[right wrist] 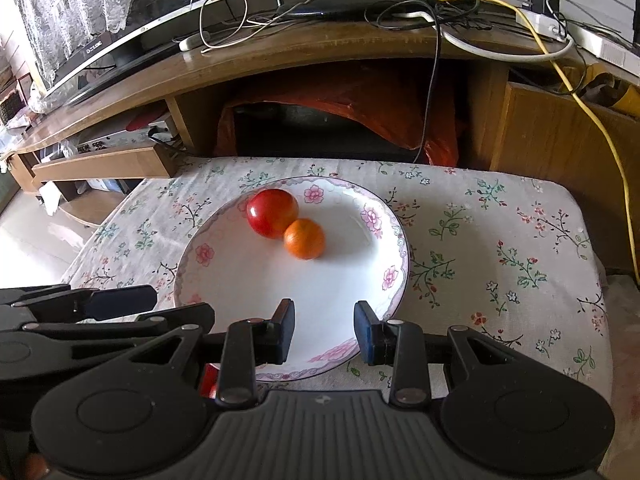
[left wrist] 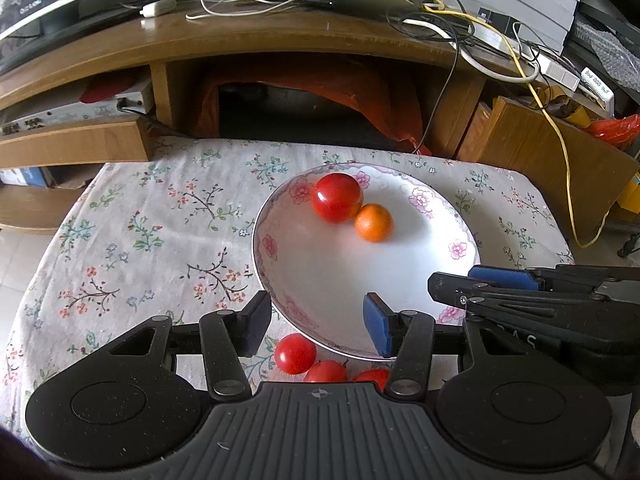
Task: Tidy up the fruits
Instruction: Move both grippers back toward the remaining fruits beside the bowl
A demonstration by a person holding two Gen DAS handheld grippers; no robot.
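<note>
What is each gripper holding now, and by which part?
Nothing. The left gripper and the right gripper are both open above the near rim of the plate, with no fruit between their fingers.

Daylit room: floral tablecloth (right wrist: 500, 240), curved wooden desk (right wrist: 320, 46) strewn with cables (right wrist: 592, 120), pale tiled floor (right wrist: 24, 236).

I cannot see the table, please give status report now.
Left gripper open, right gripper open, both empty. Tomato touching orange on plate. Three red fruits off plate, near edge. Nothing blocking.
</note>
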